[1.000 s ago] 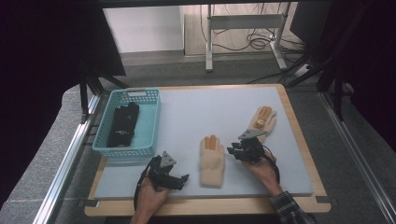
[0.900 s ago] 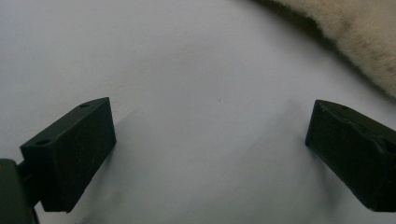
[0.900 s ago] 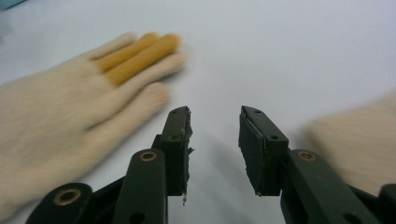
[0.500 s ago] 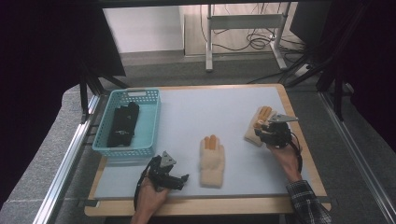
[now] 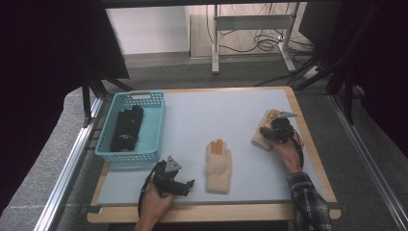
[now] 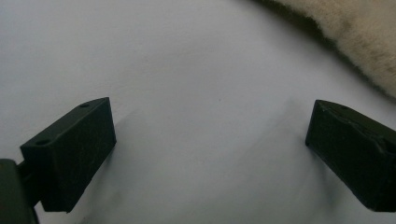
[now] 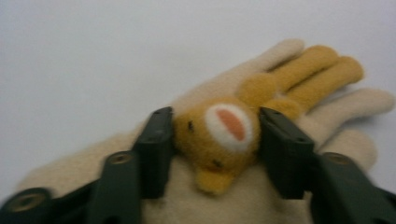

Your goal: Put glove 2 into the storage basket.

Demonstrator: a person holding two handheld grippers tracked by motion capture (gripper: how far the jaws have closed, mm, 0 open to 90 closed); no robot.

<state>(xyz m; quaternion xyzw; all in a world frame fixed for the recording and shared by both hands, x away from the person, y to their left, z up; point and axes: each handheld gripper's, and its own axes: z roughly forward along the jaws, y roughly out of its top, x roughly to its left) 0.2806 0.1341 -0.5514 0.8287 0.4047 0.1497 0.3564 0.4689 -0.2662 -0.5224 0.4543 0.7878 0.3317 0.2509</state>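
Meanwhile, the right gripper [image 7: 212, 140] is being lowered over a cream glove [image 5: 263, 135] lying near the table's [image 5: 202, 115] right edge, jaws just opening and straddling its bear patch [image 7: 219, 133], glove fingers pointing away; the left gripper [image 5: 179, 182] is being held open and empty beside the middle glove [image 5: 218, 166].

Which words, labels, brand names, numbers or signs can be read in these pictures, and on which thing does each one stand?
None: no word, number or brand can be read in any view.
The black items in the teal basket carry small pale marks, too small and blurred to read.
The cream glove between the jaws of the right gripper bears a bear face, not writing.
The middle glove has no label that can be seen.
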